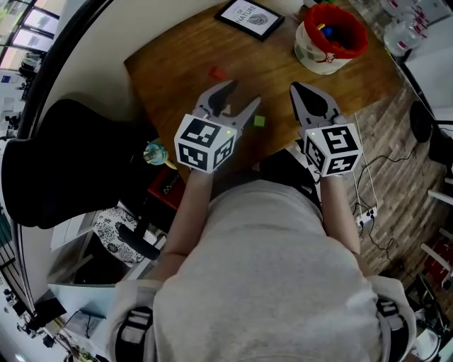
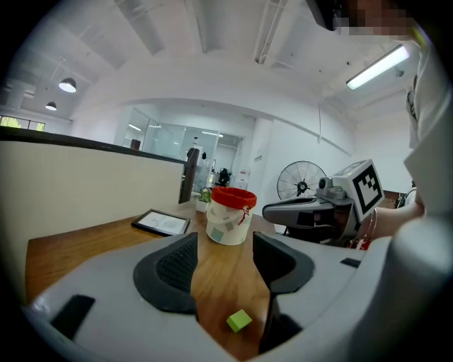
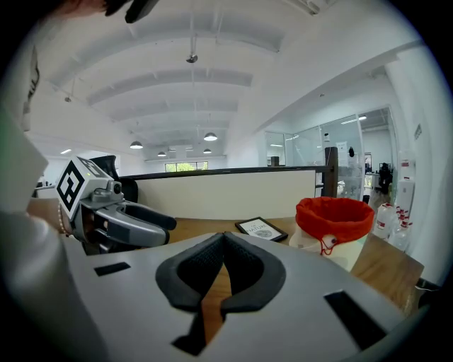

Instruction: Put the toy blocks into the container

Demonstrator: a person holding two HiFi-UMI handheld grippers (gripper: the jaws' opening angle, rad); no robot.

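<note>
A green block [image 1: 259, 121] lies on the wooden table [image 1: 177, 63], between my two grippers. In the left gripper view the green block [image 2: 239, 320] rests on the wood low down between the open jaws, apart from both pads. My left gripper [image 1: 243, 94] is open and holds nothing. My right gripper [image 1: 296, 88] is shut, its tips touching with nothing between them. A red block [image 1: 217, 73] sits farther out on the table. The container [image 1: 329, 39], white with a red cloth rim, stands at the far right and holds several coloured blocks. It also shows as the container [image 2: 230, 215] and the container [image 3: 333, 223].
A framed picture [image 1: 249, 18] lies at the table's far edge, left of the container. A black chair [image 1: 64, 162] stands off the table's left side. Bottles [image 1: 403, 32] stand on a white surface at the right. Cables run over the floor by the table's right edge.
</note>
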